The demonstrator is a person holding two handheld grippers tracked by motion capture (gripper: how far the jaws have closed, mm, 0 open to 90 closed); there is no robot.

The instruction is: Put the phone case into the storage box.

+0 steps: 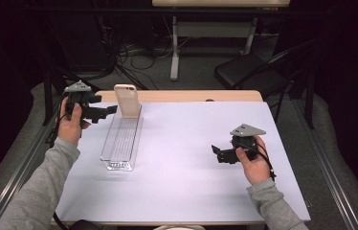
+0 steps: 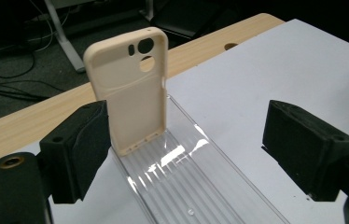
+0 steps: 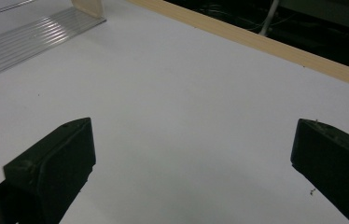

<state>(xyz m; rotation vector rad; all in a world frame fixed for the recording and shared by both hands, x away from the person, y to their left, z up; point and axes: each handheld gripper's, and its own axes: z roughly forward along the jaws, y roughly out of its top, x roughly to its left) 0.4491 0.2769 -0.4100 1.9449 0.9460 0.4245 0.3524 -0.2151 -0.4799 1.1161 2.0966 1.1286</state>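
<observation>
While a cream-coloured soft phone case (image 2: 128,100) is seen standing upright at the far end of a long clear ribbed plastic tray (image 1: 119,143), it is not held by anything. The left gripper (image 1: 104,110) is kept just beside the case, near the far left corner of the white table mat (image 1: 191,158). Its jaws are spread wide, and in the left gripper view one jaw is seen close to the lower edge of the case, but no contact can be confirmed. The right gripper (image 1: 218,153) is held low over the mat, well apart from the tray, with its jaws also wide and nothing between them. It is judged that the case is already placed in the tray. Whether it will be grasped or left there cannot be told.
</observation>
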